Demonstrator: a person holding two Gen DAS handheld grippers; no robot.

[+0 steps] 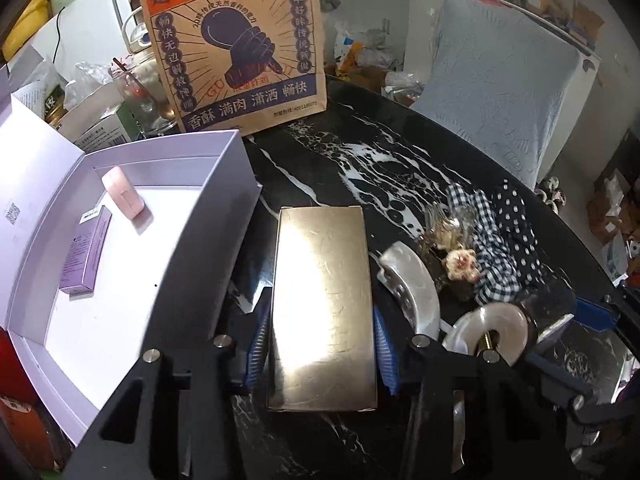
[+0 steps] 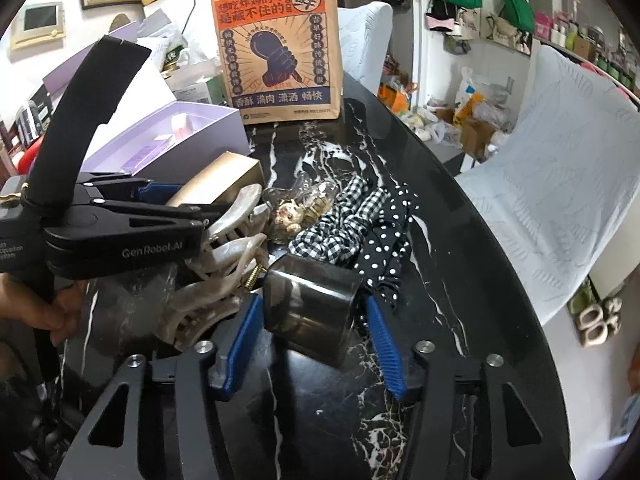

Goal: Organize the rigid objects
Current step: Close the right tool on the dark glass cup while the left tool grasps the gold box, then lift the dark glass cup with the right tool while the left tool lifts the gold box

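A flat gold box (image 1: 324, 304) lies on the black marble table (image 1: 360, 168), and my left gripper (image 1: 322, 340) is shut on it, blue pads against both long sides. From the right wrist view the same gold box (image 2: 228, 176) shows past the left gripper's side. My right gripper (image 2: 314, 336) is shut on a dark smoky container (image 2: 312, 308), with a pad at each side of it. Pearly hair claws (image 2: 228, 256) lie between the two grippers. An open lavender box (image 1: 236, 168) at the left holds a pink case (image 1: 122, 196) and a small purple carton (image 1: 86, 256).
Checked and dotted fabric pieces (image 2: 360, 220) and a clear packet with a small bear charm (image 2: 288, 212) lie mid-table. A printed paper bag (image 1: 236, 40) stands at the back. A pale blue cushion (image 1: 500, 92) leans at the table's right edge. A hand (image 2: 60, 312) grips the left tool.
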